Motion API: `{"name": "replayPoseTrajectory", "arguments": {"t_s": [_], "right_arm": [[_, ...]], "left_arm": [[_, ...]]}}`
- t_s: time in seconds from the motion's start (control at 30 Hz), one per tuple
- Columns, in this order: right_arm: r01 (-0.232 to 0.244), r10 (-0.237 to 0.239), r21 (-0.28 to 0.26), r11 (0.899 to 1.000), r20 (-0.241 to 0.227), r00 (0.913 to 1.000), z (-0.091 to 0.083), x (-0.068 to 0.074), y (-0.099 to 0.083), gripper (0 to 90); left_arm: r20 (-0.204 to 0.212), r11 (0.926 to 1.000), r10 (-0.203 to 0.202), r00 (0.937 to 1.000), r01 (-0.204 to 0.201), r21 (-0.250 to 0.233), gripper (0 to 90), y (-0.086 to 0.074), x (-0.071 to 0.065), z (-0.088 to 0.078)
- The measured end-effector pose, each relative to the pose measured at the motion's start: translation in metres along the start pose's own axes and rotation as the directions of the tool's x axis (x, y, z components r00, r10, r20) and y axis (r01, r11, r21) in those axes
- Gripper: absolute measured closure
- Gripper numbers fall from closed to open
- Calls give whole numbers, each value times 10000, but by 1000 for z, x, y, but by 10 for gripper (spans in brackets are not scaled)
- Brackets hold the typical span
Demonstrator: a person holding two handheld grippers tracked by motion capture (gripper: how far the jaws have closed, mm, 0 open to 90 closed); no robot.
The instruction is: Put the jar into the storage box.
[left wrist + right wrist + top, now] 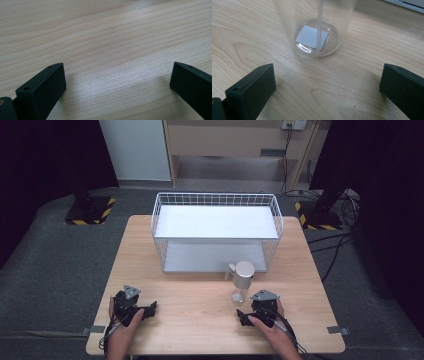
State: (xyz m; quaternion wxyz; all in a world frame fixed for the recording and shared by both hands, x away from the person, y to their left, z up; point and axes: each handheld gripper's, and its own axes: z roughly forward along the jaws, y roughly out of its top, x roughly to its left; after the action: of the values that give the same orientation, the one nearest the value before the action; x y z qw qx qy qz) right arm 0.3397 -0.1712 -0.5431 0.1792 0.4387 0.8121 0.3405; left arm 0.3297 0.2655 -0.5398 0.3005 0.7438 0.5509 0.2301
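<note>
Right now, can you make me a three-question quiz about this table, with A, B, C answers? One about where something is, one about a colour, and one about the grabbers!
1. Where does the clear bottle stand?
A. Inside the basket
B. On the table in front of the wire basket
C. On the floor

2. What colour is the wire basket?
A. White
B. Red
C. Green

3. How do the right gripper jaws stand?
A. Shut on the bottle
B. Shut on nothing
C. Open, bottle ahead of them

Answers: 1 B, the high view shows it on the wood before the basket. 2 A, its wires are white. 3 C, the right gripper view shows the jaws wide apart, not touching the bottle.
</note>
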Motion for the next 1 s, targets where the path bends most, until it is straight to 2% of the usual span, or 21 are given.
{"name": "replayPoseTrajectory", "arguments": {"t_s": [0.27, 0.47, 1.0], "right_arm": [[24, -24, -36, 10000, 53, 10000, -1, 1, 0, 21], [162, -164, -211, 9996, -88, 9998, -2, 5, 1, 33], [398, -409, -582, 9975, -188, 9990, 1, 13, 17, 48]], "left_arm": [[2, 10000, -1, 10000, 1, 0, 0, 0, 0, 0], [1, 10000, 3, 10000, -3, 1, 0, 0, 0, 0], [2, 10000, 0, 10000, 0, -1, 0, 0, 0, 0]]}}
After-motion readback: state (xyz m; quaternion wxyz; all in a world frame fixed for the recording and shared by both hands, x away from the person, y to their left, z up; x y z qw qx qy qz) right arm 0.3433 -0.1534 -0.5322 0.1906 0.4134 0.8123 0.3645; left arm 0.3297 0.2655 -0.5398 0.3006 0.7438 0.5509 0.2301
